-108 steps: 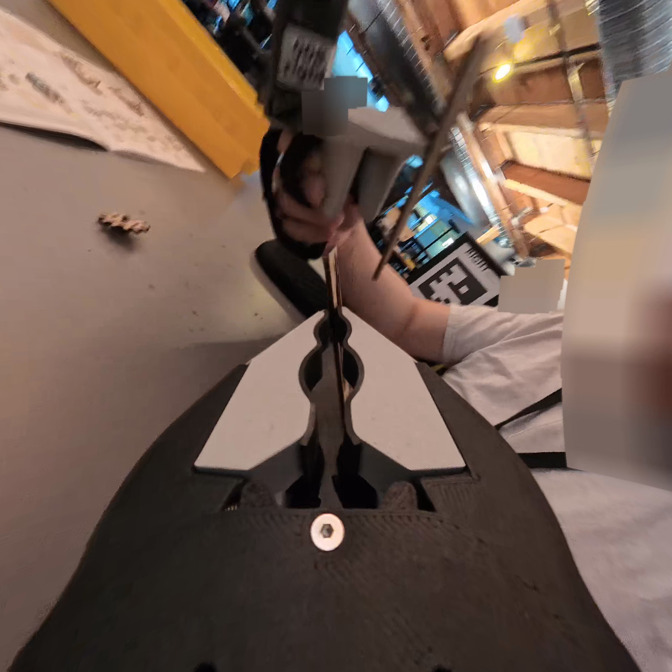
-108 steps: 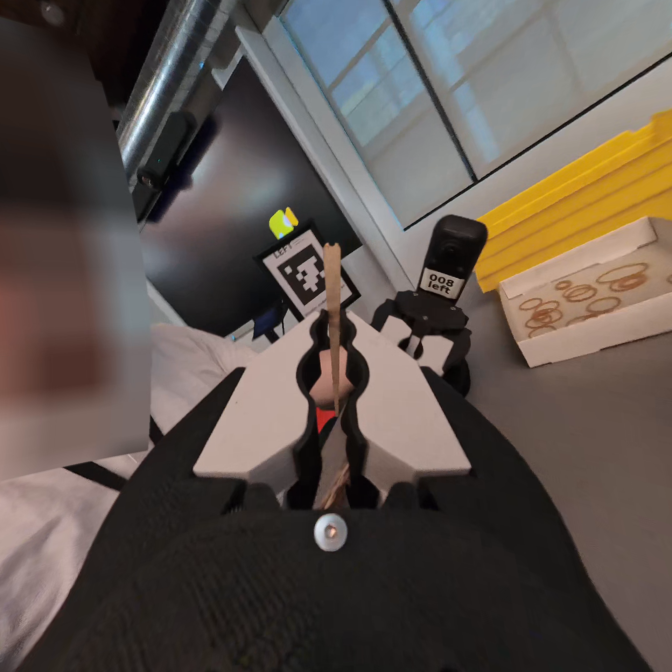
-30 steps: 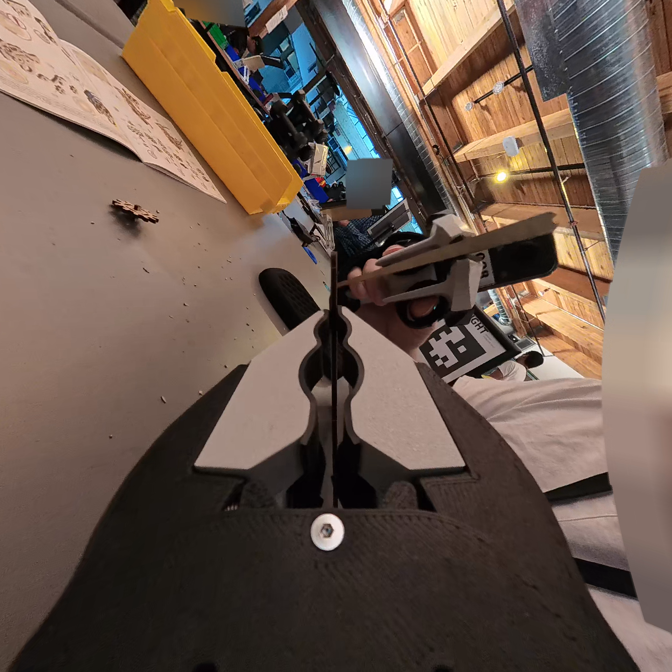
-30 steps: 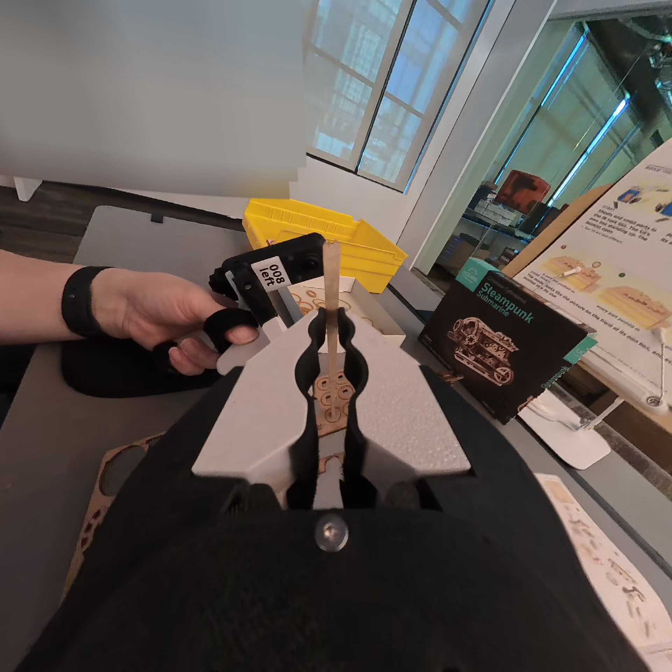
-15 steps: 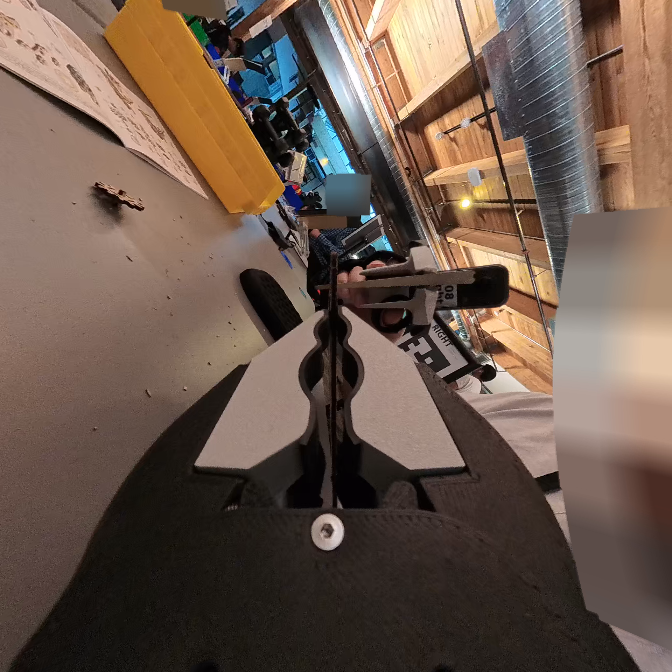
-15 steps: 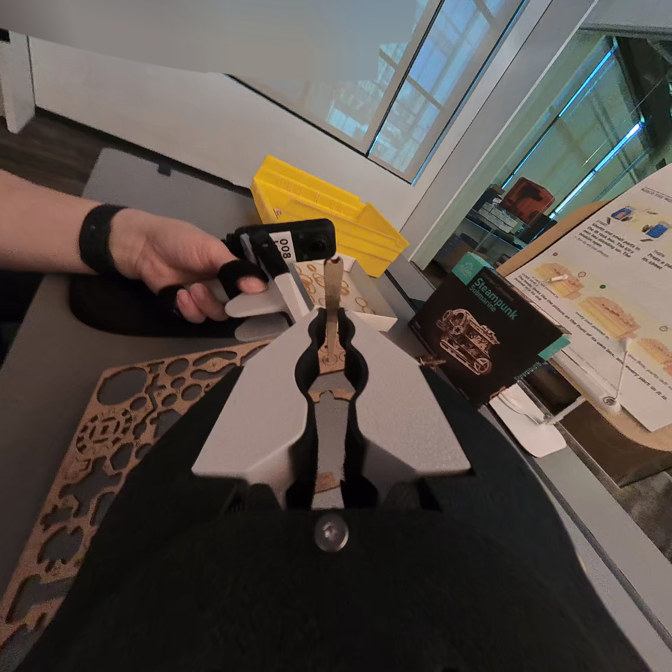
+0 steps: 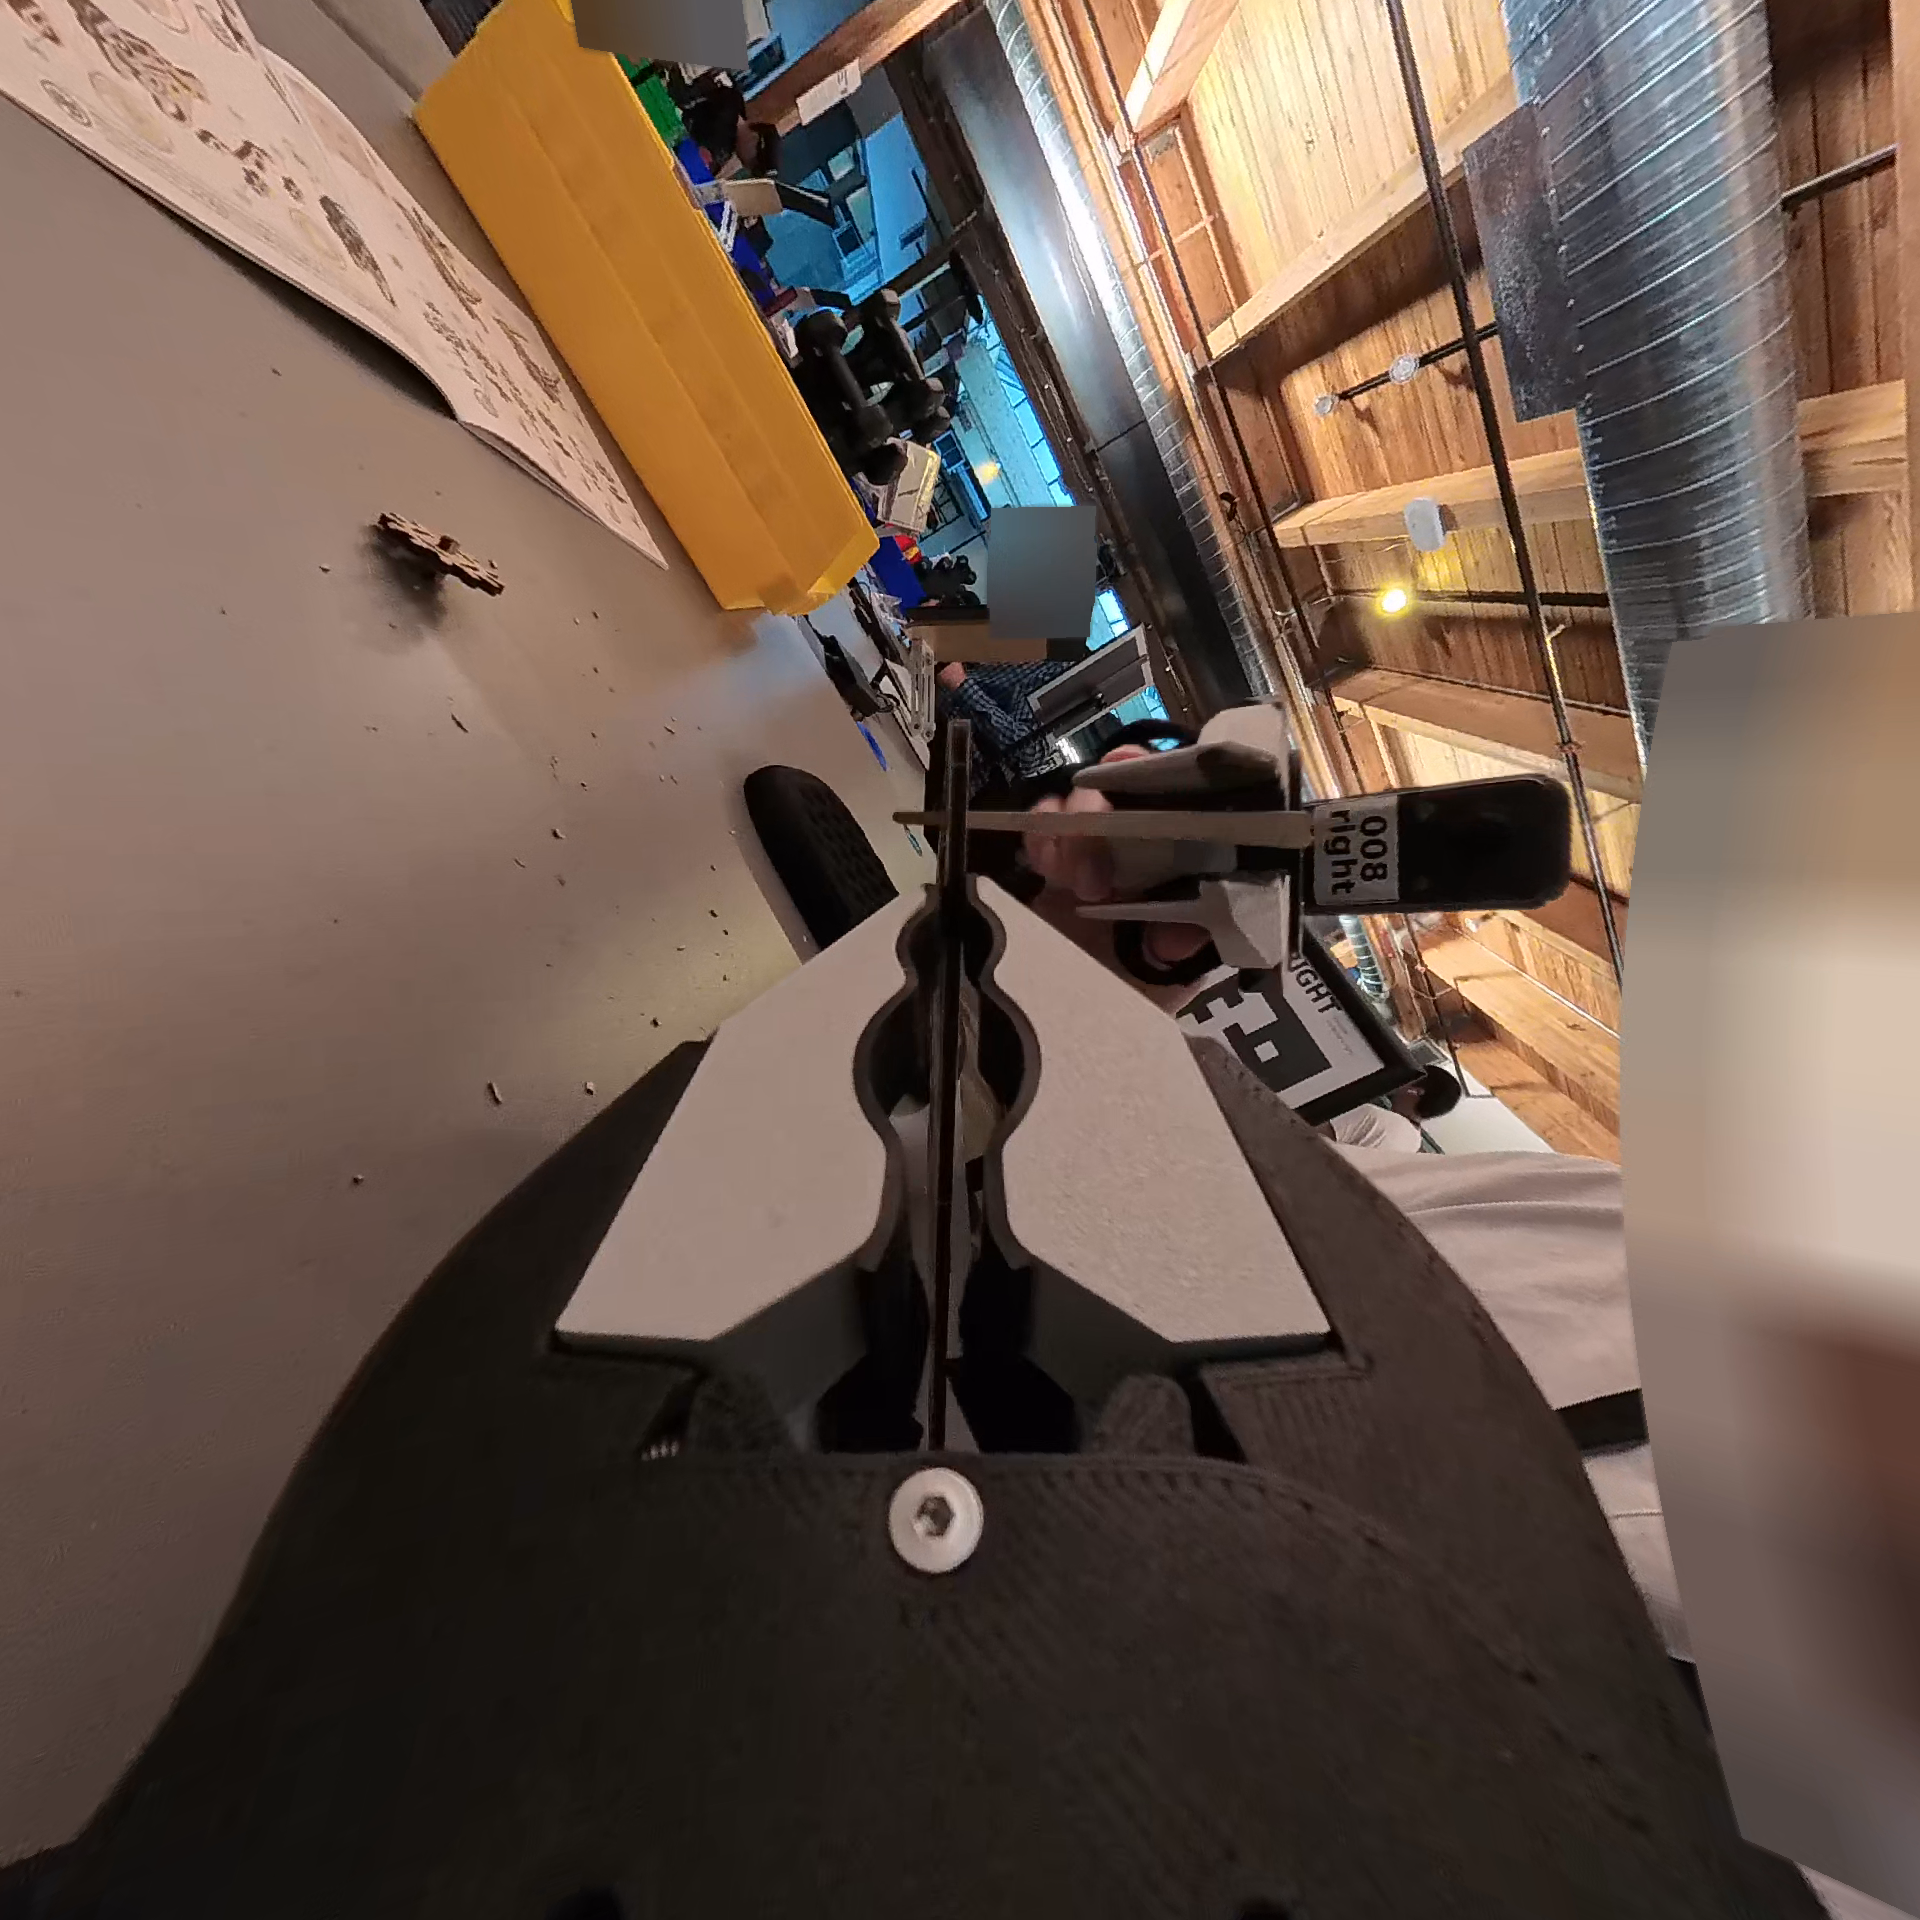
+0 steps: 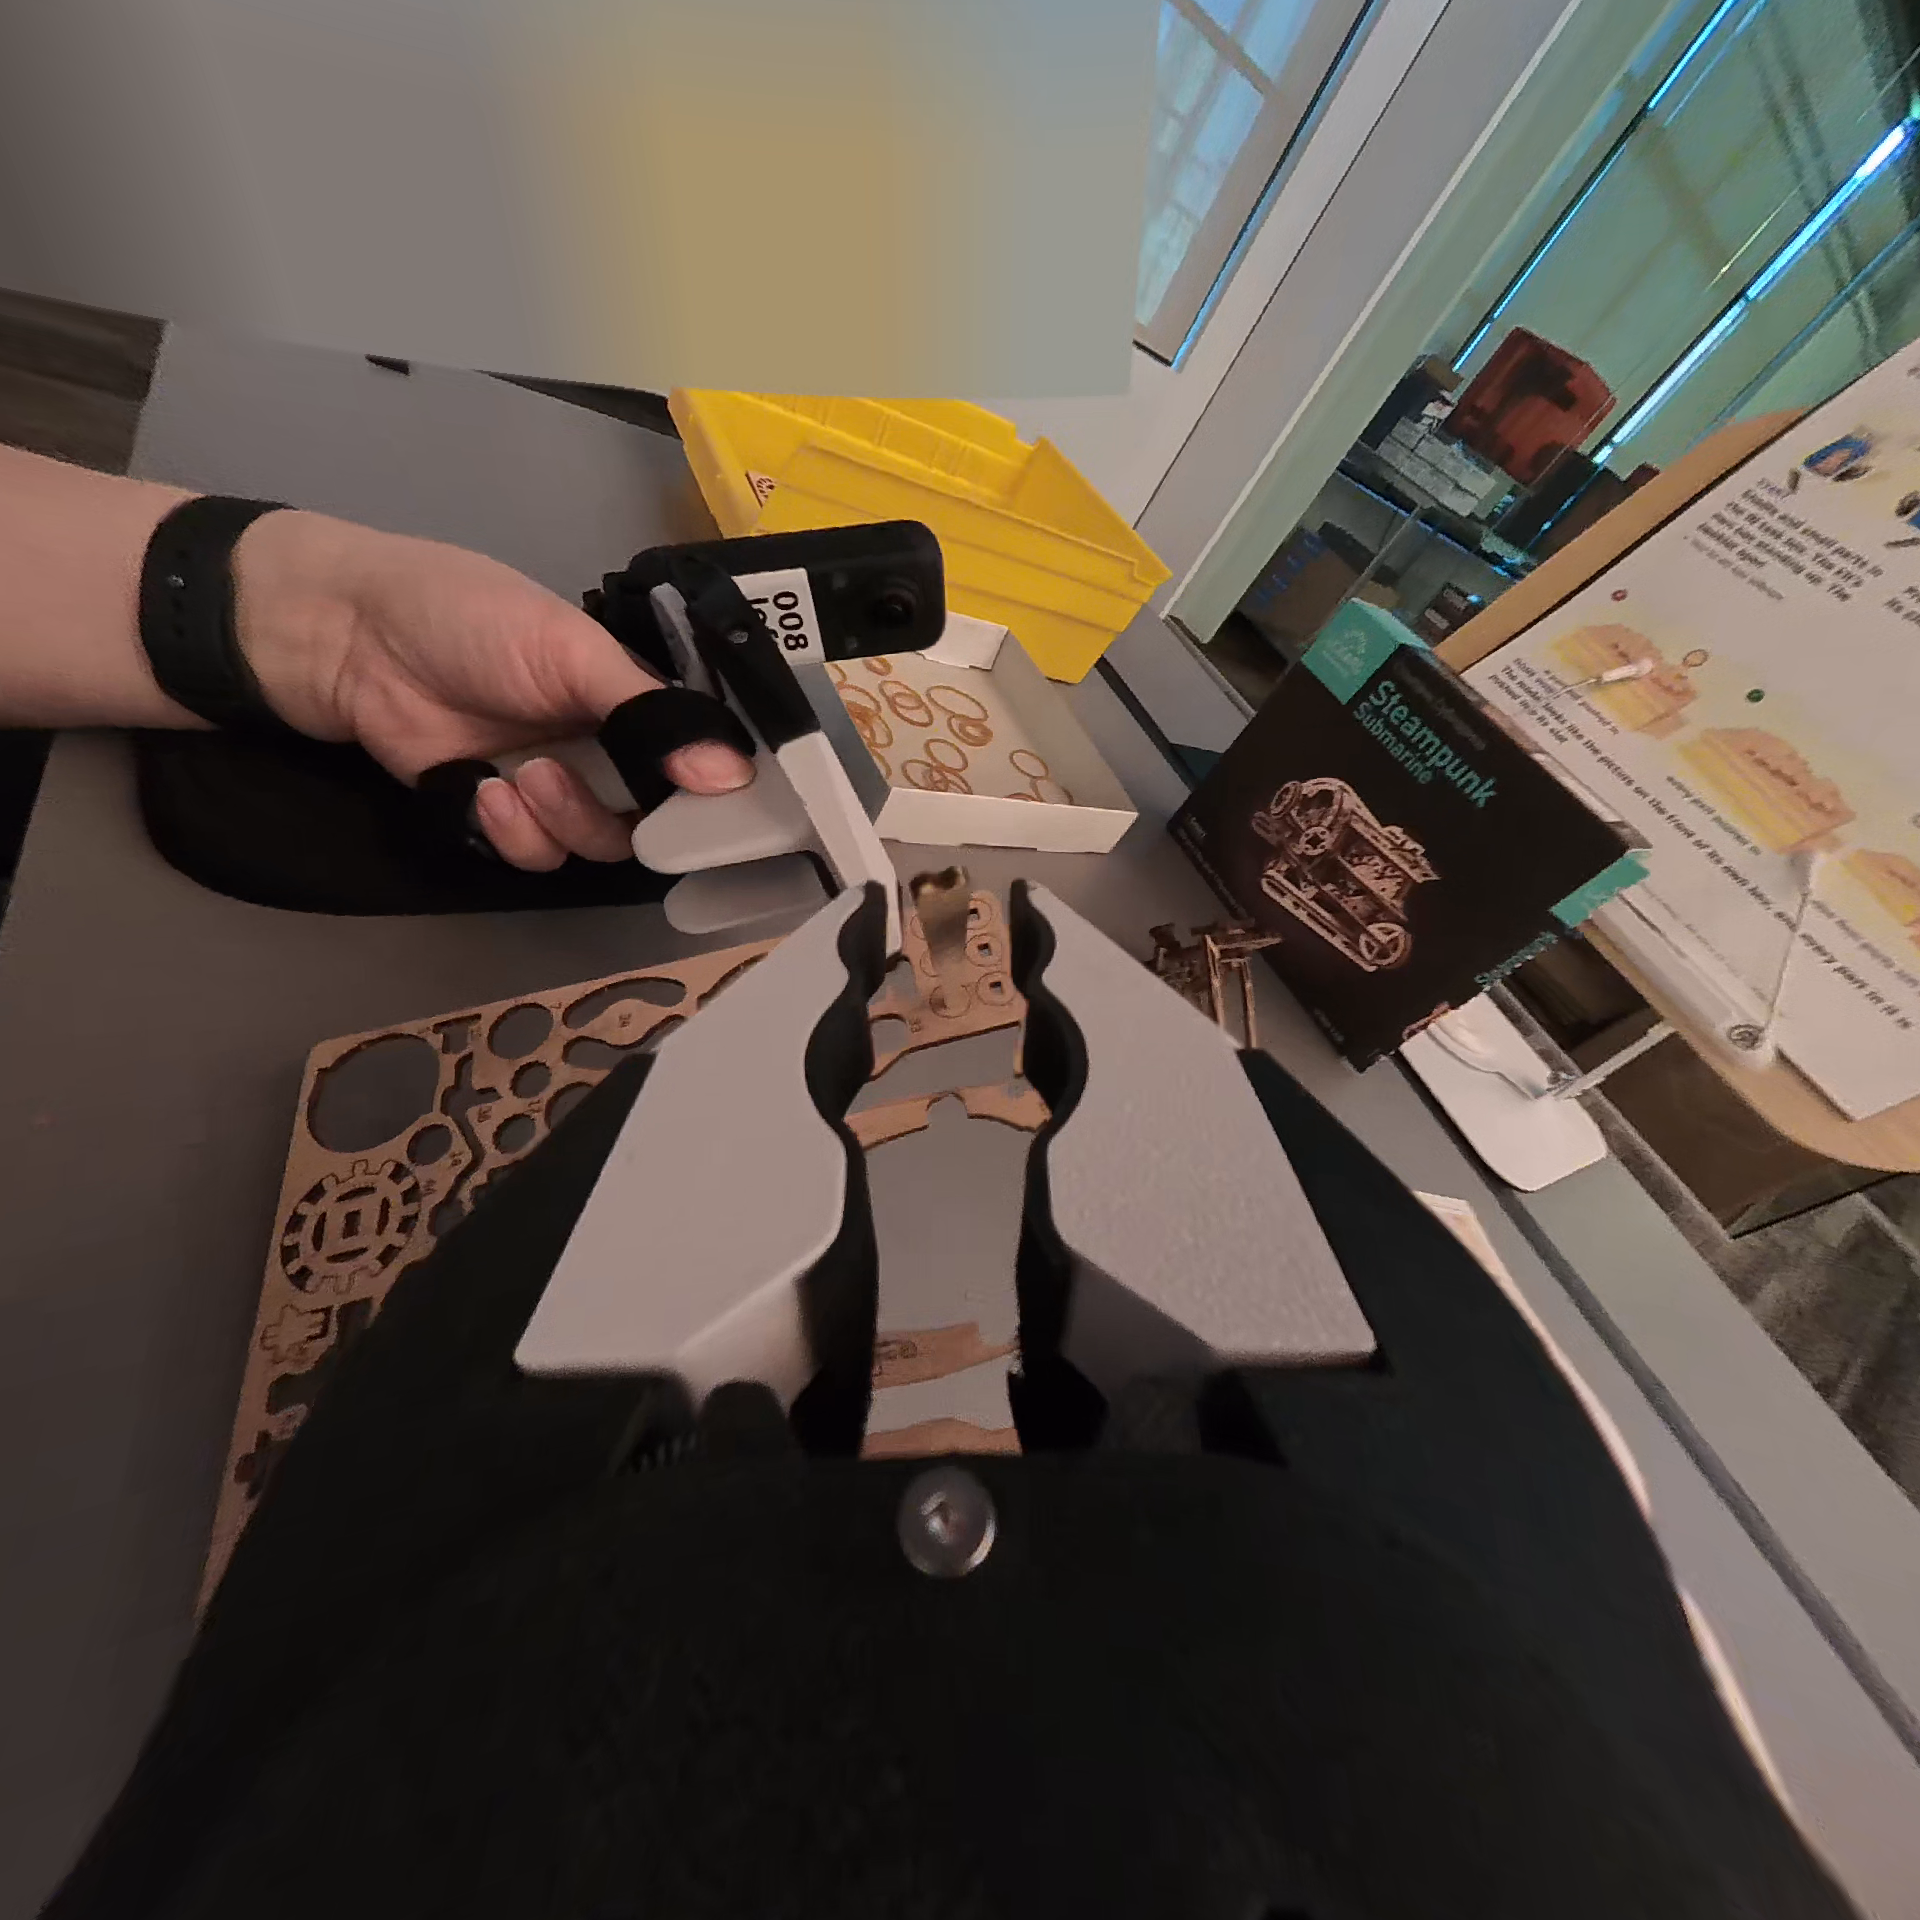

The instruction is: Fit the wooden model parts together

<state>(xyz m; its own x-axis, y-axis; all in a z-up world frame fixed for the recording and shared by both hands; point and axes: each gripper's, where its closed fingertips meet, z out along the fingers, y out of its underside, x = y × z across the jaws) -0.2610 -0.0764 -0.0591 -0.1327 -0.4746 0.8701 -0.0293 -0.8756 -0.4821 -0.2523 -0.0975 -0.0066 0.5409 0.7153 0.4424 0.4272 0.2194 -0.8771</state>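
Observation:
My left gripper is shut on a thin wooden plate that I see edge-on, held above the grey table. A flat wooden strip crosses this plate at right angles and touches it. My right gripper stands around the strip with its jaws apart. In the right wrist view my right gripper is open, and the strip's end shows just beyond its tips. My left gripper comes in from the left, held by a hand; its plate is hidden there.
A wooden sheet with cut-outs lies on the table under the grippers. Behind are a white tray of rubber rings, a yellow bin, a dark kit box and a small wooden assembly. A booklet and a loose wooden part lie farther off. My right fingertips sit around 6 cm from my left ones.
My right gripper has opened and let go of the strip, which stays against the left gripper's plate. The right gripper has tilted down toward the table. The left gripper stays shut.

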